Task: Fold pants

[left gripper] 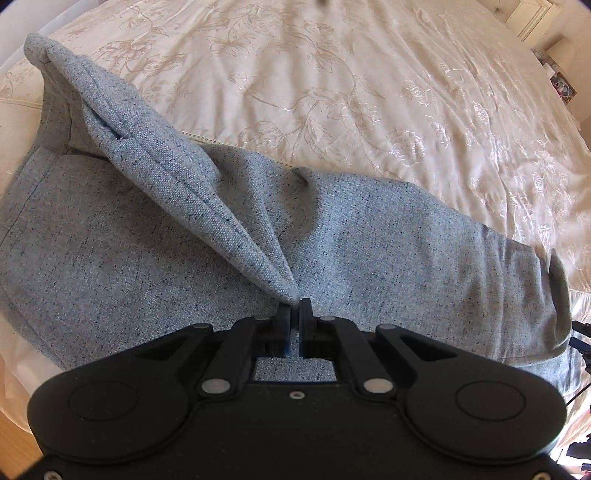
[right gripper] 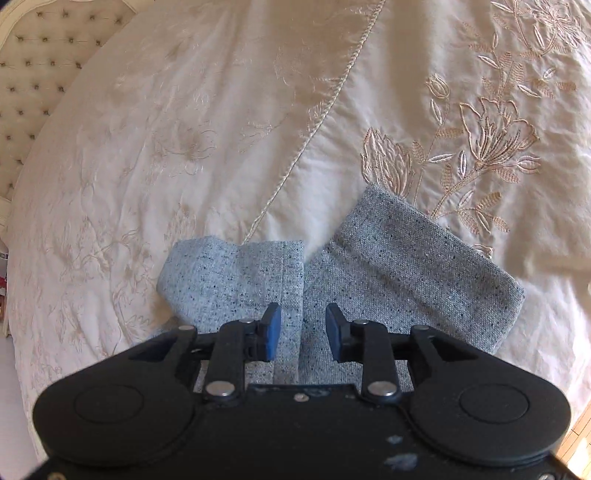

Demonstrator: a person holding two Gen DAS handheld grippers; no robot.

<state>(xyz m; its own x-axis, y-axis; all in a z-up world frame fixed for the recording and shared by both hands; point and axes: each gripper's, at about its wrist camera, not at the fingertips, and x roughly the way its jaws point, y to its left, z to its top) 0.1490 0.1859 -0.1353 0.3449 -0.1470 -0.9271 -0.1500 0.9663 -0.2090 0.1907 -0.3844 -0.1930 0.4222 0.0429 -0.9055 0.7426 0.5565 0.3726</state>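
Note:
Grey speckled pants [left gripper: 369, 236] lie on a cream embroidered bedspread [left gripper: 332, 74]. In the left wrist view my left gripper [left gripper: 295, 308] is shut on a raised ridge of the pants fabric [left gripper: 177, 158] that runs up to the far left. In the right wrist view the two leg ends of the pants [right gripper: 406, 266] lie side by side on the bedspread [right gripper: 184, 147], hems pointing away. My right gripper [right gripper: 303, 325] is open and empty, just above the gap between the two legs.
A tufted cream headboard [right gripper: 37, 55] stands at the far left of the right wrist view. White furniture [left gripper: 532, 18] stands beyond the bed at the top right of the left wrist view. Wooden floor [right gripper: 580, 435] shows at the bottom right.

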